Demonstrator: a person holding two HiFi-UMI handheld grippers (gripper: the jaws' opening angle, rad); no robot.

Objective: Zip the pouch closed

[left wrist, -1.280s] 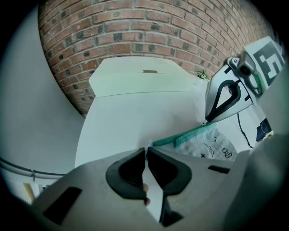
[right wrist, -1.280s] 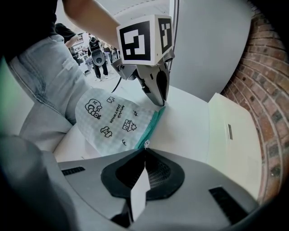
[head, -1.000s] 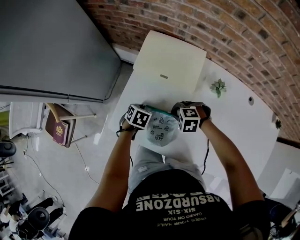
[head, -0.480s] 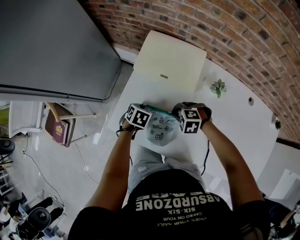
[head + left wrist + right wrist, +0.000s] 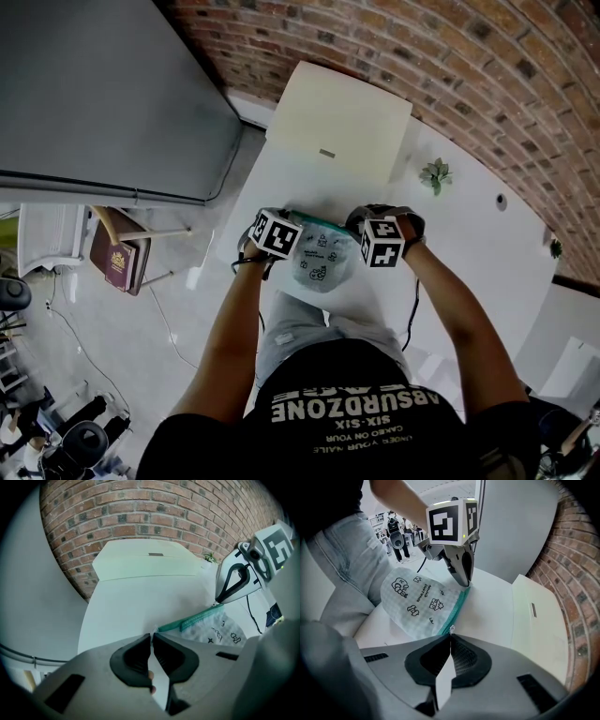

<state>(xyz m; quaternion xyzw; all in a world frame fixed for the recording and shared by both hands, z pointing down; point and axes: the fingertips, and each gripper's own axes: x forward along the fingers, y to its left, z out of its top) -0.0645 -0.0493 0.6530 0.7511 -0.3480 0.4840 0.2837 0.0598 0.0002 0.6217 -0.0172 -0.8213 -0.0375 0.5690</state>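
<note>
My left gripper [image 5: 151, 635] is nearly closed, its jaws pinching the left end of the pale printed pouch [image 5: 322, 261]. The pouch lies flat between my two grippers at the near edge of the white surface [image 5: 300, 178], its teal zip [image 5: 457, 610] along the far side. I cannot see what is inside it. At the zip's right end my right gripper [image 5: 450, 637] has its jaws together on the small zipper pull [image 5: 451, 629]. Off to the left stand a grey cabinet [image 5: 94, 94] and a chair [image 5: 117, 253] on the floor. Beyond the pouch a flat cream box [image 5: 339, 117] lies on the surface, a small plant [image 5: 436, 173] sits further right, and a brick wall [image 5: 450, 66] runs behind. Since a second ago nothing has shifted: both grippers and the pouch sit where they were.
</note>
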